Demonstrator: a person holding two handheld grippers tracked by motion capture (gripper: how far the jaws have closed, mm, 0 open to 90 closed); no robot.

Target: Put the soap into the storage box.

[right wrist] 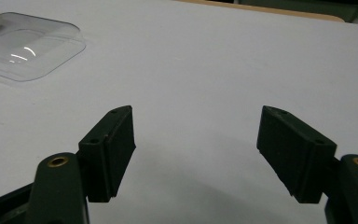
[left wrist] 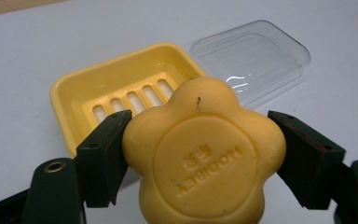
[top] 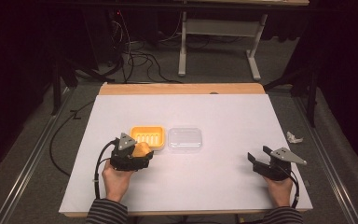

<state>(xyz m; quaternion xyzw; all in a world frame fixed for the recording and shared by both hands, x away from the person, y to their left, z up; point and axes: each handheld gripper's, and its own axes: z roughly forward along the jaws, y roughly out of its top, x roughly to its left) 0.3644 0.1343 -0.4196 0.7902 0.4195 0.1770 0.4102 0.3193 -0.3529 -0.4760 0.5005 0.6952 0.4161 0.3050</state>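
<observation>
A flower-shaped yellow soap (left wrist: 204, 154) with stamped lettering sits between the jaws of my left gripper (left wrist: 200, 154), which is shut on it. In the high view that gripper (top: 142, 151) holds the soap (top: 142, 149) just in front of a yellow slotted soap dish (top: 147, 136). The dish (left wrist: 116, 93) lies right behind the soap, and a clear plastic lid (left wrist: 254, 58) rests beside it. That lid (top: 185, 138) is to the dish's right. My right gripper (top: 257, 162) stands open at the table's right side; nothing lies between its jaws (right wrist: 196, 154).
White sheet (top: 223, 116) covers the table, with a wooden edge (top: 182, 88) at the far side. A crumpled white scrap (top: 294, 137) lies off the right edge. Cables and a desk frame (top: 219, 42) are on the floor beyond.
</observation>
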